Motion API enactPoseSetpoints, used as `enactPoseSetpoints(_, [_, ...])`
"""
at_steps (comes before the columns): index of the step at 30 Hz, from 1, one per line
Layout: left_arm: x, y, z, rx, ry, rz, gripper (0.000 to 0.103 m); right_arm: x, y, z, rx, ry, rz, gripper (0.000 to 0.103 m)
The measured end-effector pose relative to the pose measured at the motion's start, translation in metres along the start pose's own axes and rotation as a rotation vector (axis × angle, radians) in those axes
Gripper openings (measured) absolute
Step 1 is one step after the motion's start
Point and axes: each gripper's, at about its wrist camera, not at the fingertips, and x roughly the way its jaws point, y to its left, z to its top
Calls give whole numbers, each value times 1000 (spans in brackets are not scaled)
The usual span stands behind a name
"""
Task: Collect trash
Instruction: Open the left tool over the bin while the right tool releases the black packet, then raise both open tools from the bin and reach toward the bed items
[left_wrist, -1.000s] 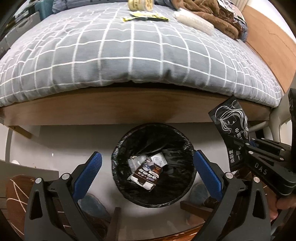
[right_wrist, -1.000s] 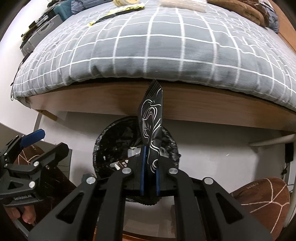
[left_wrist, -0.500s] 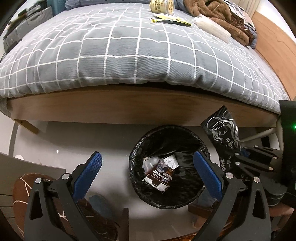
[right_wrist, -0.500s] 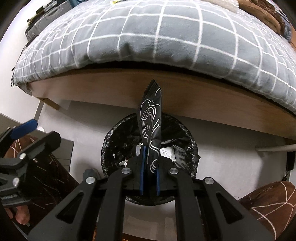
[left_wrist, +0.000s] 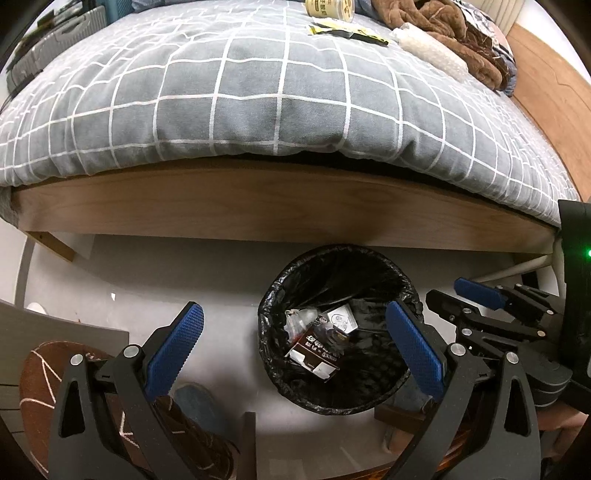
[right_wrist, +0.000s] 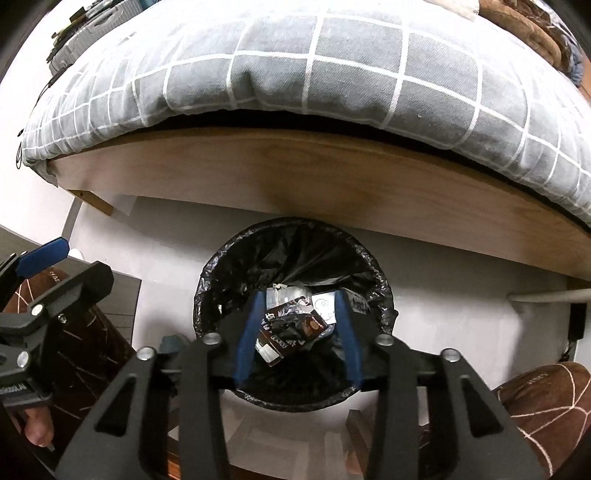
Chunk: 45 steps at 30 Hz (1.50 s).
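Observation:
A round bin with a black liner (left_wrist: 338, 258) (right_wrist: 291, 230) stands on the floor against the bed frame. Several wrappers and a brown carton (left_wrist: 314, 350) lie in it; the black wrapper (right_wrist: 286, 328) rests on top of them. My right gripper (right_wrist: 297, 325) is open and empty right above the bin mouth; it also shows in the left wrist view (left_wrist: 458, 299). My left gripper (left_wrist: 295, 339) is open and empty, above the bin's left side. On the bed lie a yellow-black wrapper (left_wrist: 347, 29), a jar (left_wrist: 328, 5) and a bubble-wrap roll (left_wrist: 428, 50).
The bed with a grey checked cover (left_wrist: 258, 92) and wooden frame (right_wrist: 295, 177) fills the upper view. A brown blanket (left_wrist: 443, 22) lies at the back right. Brown cushions (right_wrist: 546, 406) (left_wrist: 48, 369) sit on either side below. A white pipe (right_wrist: 546, 295) runs at right.
My right gripper opened and let go of the black wrapper, which dropped into the bin. Both grippers moved closer to the bed.

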Motion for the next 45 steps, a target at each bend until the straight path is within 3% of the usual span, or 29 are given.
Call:
enactPoseSetpoints(5, [0,0,0,3,-5,1,97,-5,-5,1,5,-17,-9,56])
enactPoseSetpoints(12, [-6,-2,2,4,-17,5,97,-23,-19,5,34,-71,-19,85])
enactPoseSetpoints(17, [-14,-5,5,11,-31,0,97,-37,-26,8,47,-108,-39,95])
enactPoseSetpoints(45, [-93,-33,25,40,-165,50,97,-141,-50,14,94,-325,-79,95])
